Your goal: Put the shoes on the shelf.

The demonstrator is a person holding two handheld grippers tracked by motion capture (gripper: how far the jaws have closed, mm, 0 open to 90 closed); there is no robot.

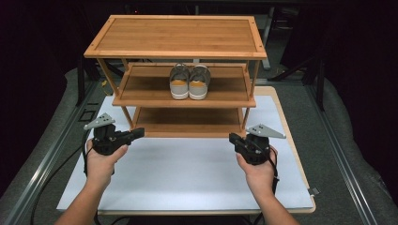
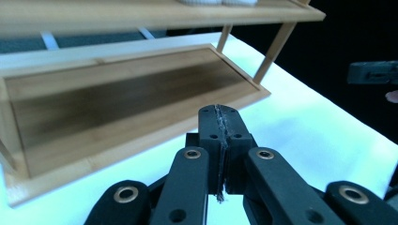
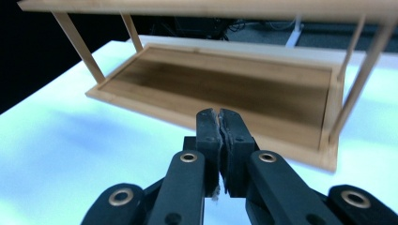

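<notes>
Bamboo three-tier rack [image 1: 174,36] with grey shoes [image 1: 189,82]; black left gripper [image 1: 139,132] and right gripper [image 1: 232,138], jaws pressed together, empty.

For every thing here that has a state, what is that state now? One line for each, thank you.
left gripper: fingers shut, holding nothing, above the white mat.
right gripper: fingers shut, holding nothing.
shoe rack: upright on the white mat, top and bottom shelves bare.
pair of shoes: side by side on the middle shelf, heels toward the person.
</notes>
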